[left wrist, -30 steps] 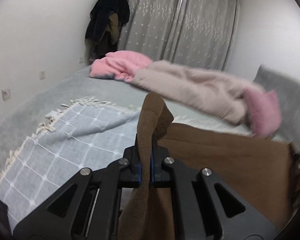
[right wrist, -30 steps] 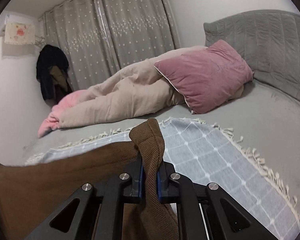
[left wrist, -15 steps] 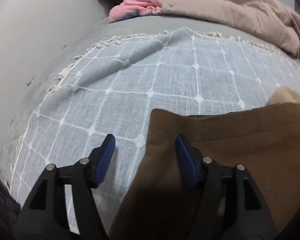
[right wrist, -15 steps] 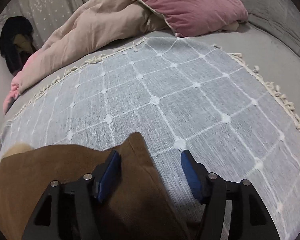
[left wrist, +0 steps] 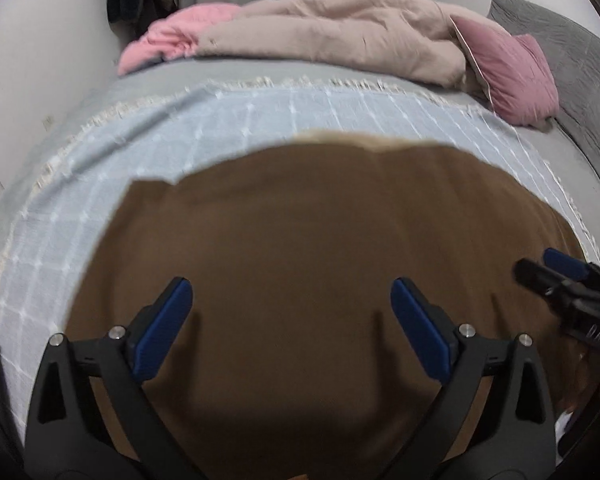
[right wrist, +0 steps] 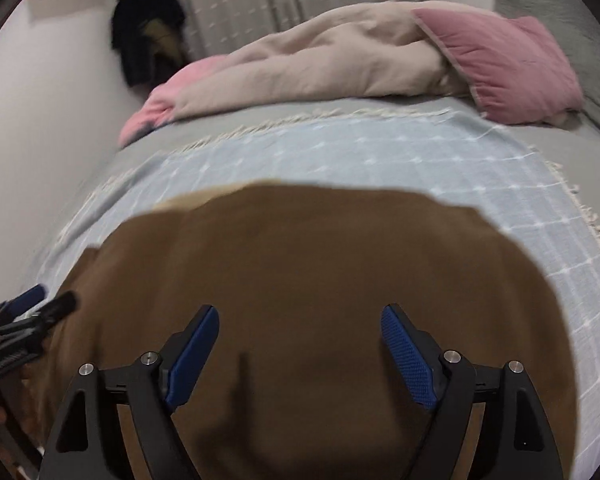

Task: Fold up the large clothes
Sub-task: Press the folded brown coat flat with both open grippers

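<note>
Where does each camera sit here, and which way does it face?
Left wrist: behind the open left tool, looking across the brown garment toward the curtains; the right tool shows at right.
Right wrist: behind the open right tool, same direction; the left tool shows at left.
Shared: garment, blue blanket, pink pillow.
</note>
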Available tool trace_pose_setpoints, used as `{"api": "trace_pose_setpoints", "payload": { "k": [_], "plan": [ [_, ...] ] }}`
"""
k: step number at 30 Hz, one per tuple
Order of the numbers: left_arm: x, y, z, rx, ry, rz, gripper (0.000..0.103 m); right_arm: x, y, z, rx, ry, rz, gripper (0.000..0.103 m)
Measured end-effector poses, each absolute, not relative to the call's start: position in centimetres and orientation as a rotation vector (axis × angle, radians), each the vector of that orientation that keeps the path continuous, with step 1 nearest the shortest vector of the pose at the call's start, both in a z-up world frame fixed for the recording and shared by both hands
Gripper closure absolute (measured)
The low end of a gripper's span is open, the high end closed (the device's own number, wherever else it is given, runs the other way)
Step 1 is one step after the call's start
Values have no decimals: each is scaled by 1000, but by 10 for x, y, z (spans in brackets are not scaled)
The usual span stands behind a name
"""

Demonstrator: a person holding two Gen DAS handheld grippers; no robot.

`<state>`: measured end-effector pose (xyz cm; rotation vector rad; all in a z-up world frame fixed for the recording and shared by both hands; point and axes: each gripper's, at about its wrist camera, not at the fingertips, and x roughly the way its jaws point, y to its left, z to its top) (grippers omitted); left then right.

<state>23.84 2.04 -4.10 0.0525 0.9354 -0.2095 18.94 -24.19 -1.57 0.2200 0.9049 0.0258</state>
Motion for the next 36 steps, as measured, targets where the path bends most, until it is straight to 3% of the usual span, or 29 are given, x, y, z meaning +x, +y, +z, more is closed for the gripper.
{"api": "trace_pose_setpoints", "payload": {
  "k": [5, 10, 18, 25, 33, 36],
  "plan": [
    [218, 51, -76, 33, 965, -137, 3, 163, -254, -55, 269, 965, -49, 19],
    [186, 113, -78, 82, 888, -12, 2, 119, -330, -58, 170, 951, -387, 19],
    [154, 185, -64, -199, 970, 111, 1, 16, -455, -58, 670, 886, -474, 12],
    [102, 112, -43, -87, 918, -137, 0, 10, -378, 5, 361, 794, -304, 10],
    [111, 76, -70, 41, 971, -190, 0, 48, -301, -21, 111, 921, -153, 10],
    [106, 82, -70, 20, 965, -218, 0, 57, -305, -32, 67, 923, -167, 4]
  ]
}}
